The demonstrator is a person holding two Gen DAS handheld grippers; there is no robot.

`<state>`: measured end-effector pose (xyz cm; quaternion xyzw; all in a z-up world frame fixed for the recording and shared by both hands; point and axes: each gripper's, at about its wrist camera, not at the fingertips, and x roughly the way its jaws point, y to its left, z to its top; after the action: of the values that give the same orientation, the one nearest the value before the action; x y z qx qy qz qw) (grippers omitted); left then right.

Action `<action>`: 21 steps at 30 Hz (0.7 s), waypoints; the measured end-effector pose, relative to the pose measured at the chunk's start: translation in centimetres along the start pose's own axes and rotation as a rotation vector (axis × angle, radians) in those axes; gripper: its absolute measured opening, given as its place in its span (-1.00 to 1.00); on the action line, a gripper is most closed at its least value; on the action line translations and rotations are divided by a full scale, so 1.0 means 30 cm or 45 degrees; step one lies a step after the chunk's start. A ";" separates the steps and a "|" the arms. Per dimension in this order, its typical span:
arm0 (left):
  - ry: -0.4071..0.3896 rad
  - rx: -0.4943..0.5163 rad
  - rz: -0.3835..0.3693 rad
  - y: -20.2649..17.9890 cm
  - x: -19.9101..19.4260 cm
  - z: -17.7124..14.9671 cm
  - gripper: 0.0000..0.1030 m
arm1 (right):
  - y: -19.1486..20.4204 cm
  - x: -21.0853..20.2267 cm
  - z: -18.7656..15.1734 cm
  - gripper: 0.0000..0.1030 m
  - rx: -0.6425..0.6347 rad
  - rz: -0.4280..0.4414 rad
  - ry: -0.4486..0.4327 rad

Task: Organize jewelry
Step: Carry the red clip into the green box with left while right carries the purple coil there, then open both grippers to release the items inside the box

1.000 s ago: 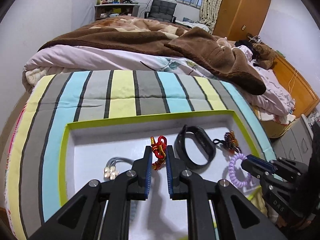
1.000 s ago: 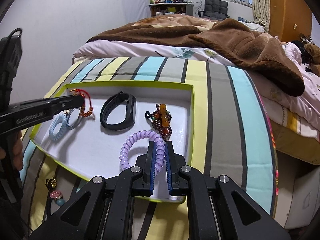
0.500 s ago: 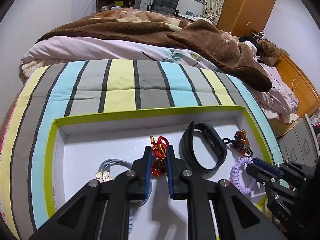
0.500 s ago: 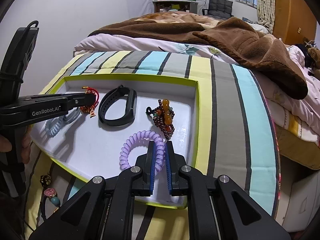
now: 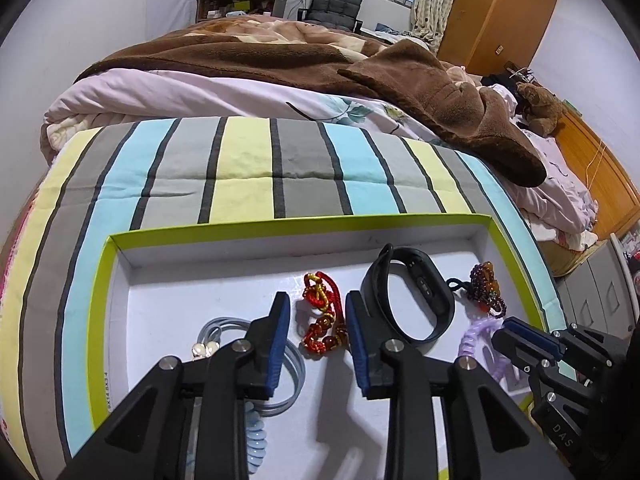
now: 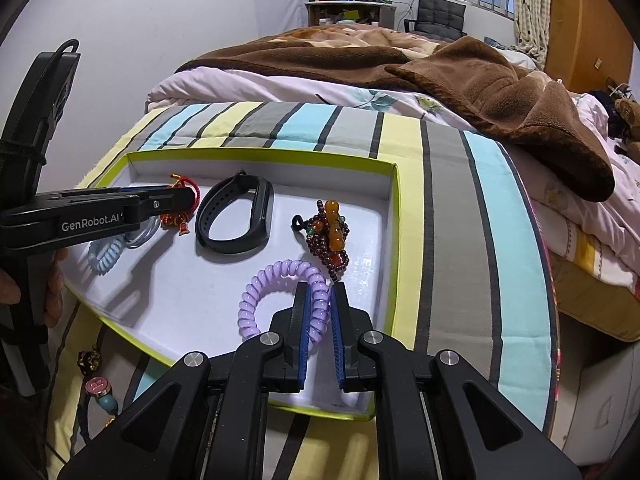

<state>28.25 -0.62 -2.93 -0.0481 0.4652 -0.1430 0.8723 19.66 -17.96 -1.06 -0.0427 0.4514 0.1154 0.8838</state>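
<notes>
- Landmark = white tray w/ lime-green rim (image 5: pixel 280 226) (image 6: pixel 394 216), sat on striped bedspread (image 5: pixel 248 168) (image 6: pixel 448 184); all jewelry pieces below lay inside it unless noted.
- L gripper (image 5: pixel 318 328) hovered over tray floor near its front-center, jaws spread wide, nothing clamped.
- Red cord charm w/ orange beads (image 5: pixel 322 316) (image 6: pixel 182 208) lay on tray floor in the gap btw L fingers (image 5: pixel 276 336); contact w/ pads can't be told, looked loose.
- R gripper (image 6: pixel 320 336) at tray's front-right corner, jaws nearly closed, pinching purple spiral hair tie (image 6: pixel 280 292) (image 5: pixel 476 336) btw blue pads (image 6: pixel 304 332); rest of coil looped out to the left over tray floor.
- Black fitness band (image 5: pixel 408 292) (image 6: pixel 236 216) lay in tray middle-back, just right of red charm, standing on its edge as an oval loop.
- Dark-red/amber bead bracelet (image 5: pixel 486 288) (image 6: pixel 330 236) sat toward tray's right wall, btw band and purple tie, near both.
- Grey-blue elastic loop w/ pearl bits (image 5: pixel 224 336) on tray's left side, partly under L finger; light-blue spiral tie (image 6: pixel 106 254) (image 5: pixel 256 440) just in front of it, close to tray's front rim.
- Outside tray, by its front-left corner on bedspread: small bracelet w/ pink + teal beads (image 6: pixel 100 392), well apart from both grippers.
- Behind tray: brown blanket (image 5: pixel 280 56) over pale quilt.
</notes>
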 end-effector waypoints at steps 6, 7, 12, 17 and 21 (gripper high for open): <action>-0.025 0.016 -0.015 -0.006 -0.033 -0.005 -0.31 | 0.000 -0.013 -0.001 -0.68 0.004 0.005 -0.020; -0.027 0.017 -0.017 -0.007 -0.041 -0.006 -0.30 | 0.000 -0.016 -0.001 -0.67 0.007 0.005 -0.022; -0.054 0.034 -0.026 -0.018 -0.098 -0.024 -0.29 | 0.000 -0.049 -0.007 -0.60 0.024 0.015 -0.049; -0.089 0.032 -0.030 -0.021 -0.167 -0.046 -0.23 | 0.010 -0.095 -0.017 -0.31 0.032 0.028 -0.075; -0.119 0.027 -0.023 -0.019 -0.228 -0.076 -0.22 | 0.018 -0.133 -0.033 -0.31 0.042 0.030 -0.092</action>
<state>22.66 0.95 1.38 -0.0498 0.4218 -0.1533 0.8922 16.47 -18.26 1.60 -0.0185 0.4214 0.1198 0.8987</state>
